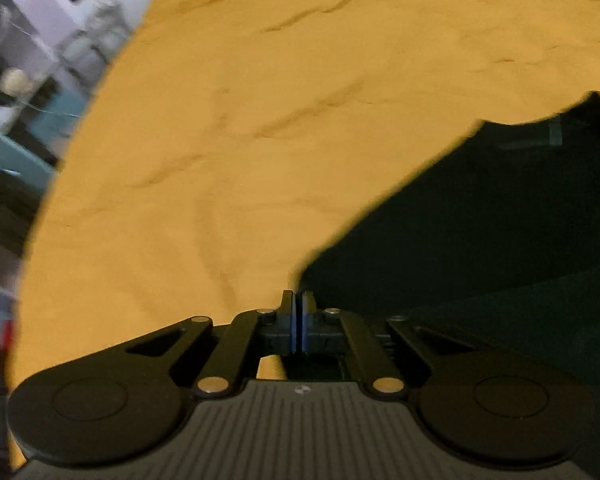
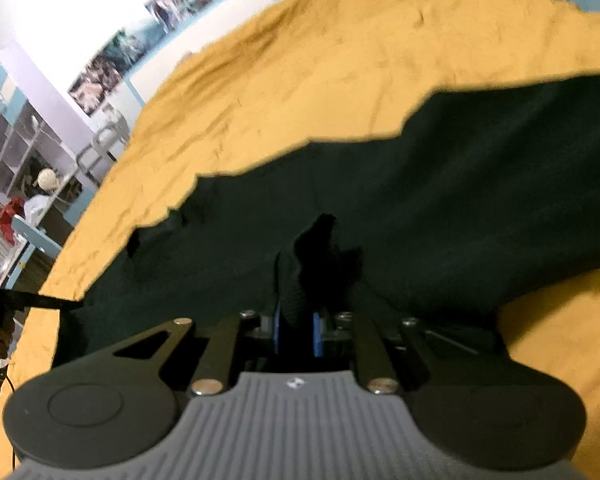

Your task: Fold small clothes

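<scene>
On the yellow cloth | left gripper jaws together, empty | right gripper jaws clamped on dark garment

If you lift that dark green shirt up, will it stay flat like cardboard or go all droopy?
Probably droopy: the dark green shirt already bunches into soft ridges where the right hand-held gripper pinches it. It likely drags rather than slides, since the yellow cloth beneath looks wrinkled and grippy.
</scene>
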Demonstrator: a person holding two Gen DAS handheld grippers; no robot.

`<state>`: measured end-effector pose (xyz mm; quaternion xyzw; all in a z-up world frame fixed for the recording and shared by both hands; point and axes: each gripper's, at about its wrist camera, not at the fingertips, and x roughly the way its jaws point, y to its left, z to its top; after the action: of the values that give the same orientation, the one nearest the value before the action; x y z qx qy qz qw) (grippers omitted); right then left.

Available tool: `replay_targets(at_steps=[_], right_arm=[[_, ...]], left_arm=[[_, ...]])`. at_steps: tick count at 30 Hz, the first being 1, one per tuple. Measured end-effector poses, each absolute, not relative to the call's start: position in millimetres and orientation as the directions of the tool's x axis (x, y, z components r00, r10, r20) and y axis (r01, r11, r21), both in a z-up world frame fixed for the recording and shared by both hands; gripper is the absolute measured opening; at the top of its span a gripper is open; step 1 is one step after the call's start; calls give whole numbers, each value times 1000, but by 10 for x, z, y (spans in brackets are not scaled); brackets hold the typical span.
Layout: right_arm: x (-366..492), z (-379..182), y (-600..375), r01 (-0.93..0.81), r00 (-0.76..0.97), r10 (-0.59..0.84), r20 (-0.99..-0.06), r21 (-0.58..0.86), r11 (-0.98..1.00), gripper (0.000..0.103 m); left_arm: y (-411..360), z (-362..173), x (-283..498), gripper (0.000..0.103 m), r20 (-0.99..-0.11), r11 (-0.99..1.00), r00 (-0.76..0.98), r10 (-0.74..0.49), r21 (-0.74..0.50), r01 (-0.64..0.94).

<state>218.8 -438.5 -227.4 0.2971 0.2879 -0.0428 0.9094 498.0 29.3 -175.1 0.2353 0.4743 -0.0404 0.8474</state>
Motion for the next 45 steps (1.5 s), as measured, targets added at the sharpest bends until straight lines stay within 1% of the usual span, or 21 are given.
replay_targets(at_steps=[3,7,9,11,12,13,14,15,16,17,18,20,22,24,26,28,31,35,37,41,45], right_arm=[[2145,-2204,-4387,248,846,84,-527,528,812,9],[2233,-2443,-4427,322,799,67,-597,519,792,7],[2241,-2542,-4450,335,796,71,-602,534,776,7],[2243,-2516,-4475,333,796,85,-600,550,766,9],[2228,-2481,-4497,330,800,94,-593,565,756,14],[2197,-2438,-4528,324,808,103,-580,582,746,22],[2136,-2358,-4571,316,820,104,-563,597,737,25],[2068,-2266,-4612,308,836,96,-541,605,734,30],[1979,-2179,-4669,300,852,82,-517,610,733,34],[1856,-2075,-4754,304,867,51,-496,606,735,36],[1738,-1989,-4854,320,875,11,-484,596,737,38],[1451,-1846,-5135,379,880,-83,-468,584,718,39],[1152,-1758,-5483,477,858,-216,-466,567,672,39],[864,-1749,-5902,582,810,-342,-476,581,570,40],[589,-1811,-6349,647,760,-435,-483,630,430,41],[397,-1888,-6694,669,720,-497,-485,676,309,41],[288,-1981,-7052,675,677,-552,-486,710,202,41],[305,-2106,-7357,716,604,-589,-537,690,105,41],[334,-2176,-7468,738,557,-612,-561,673,55,41],[377,-2296,-7638,731,530,-626,-573,683,-6,40],[379,-2350,-7853,717,532,-648,-546,697,2,40]], left_arm=[[485,-1799,5099,2,-848,924,506,160,309,226],[555,-2162,5160,4,-846,931,500,185,313,185],[511,-2290,5096,7,-810,920,548,207,351,172],[428,-2291,4998,21,-749,878,607,266,448,169],[408,-2261,4939,23,-718,859,635,286,486,162],[402,-2196,4879,23,-695,853,659,287,498,154],[402,-2109,4823,25,-676,858,682,278,494,141],[415,-1993,4748,26,-660,870,704,261,477,125],[429,-1857,4664,28,-646,887,724,242,450,105],[438,-1719,4574,34,-637,908,741,213,409,91],[430,-1597,4482,37,-633,929,755,171,360,91],[371,-1393,4253,45,-630,963,775,55,239,126],[243,-1280,3947,50,-636,971,767,-82,121,204],[80,-1306,3692,51,-637,956,740,-216,17,293],[-194,-1431,3457,52,-641,923,689,-337,-80,376],[-473,-1584,3328,51,-641,875,620,-454,-190,445],[-854,-1815,3312,51,-628,805,524,-575,-320,500],[-1353,-1959,3213,51,-588,725,444,-676,-423,544],[-1526,-2040,3259,51,-582,698,410,-702,-452,555],[-1854,-2234,3269,51,-615,681,350,-707,-457,572],[-1935,-2374,3286,51,-652,702,338,-678,-440,560]])
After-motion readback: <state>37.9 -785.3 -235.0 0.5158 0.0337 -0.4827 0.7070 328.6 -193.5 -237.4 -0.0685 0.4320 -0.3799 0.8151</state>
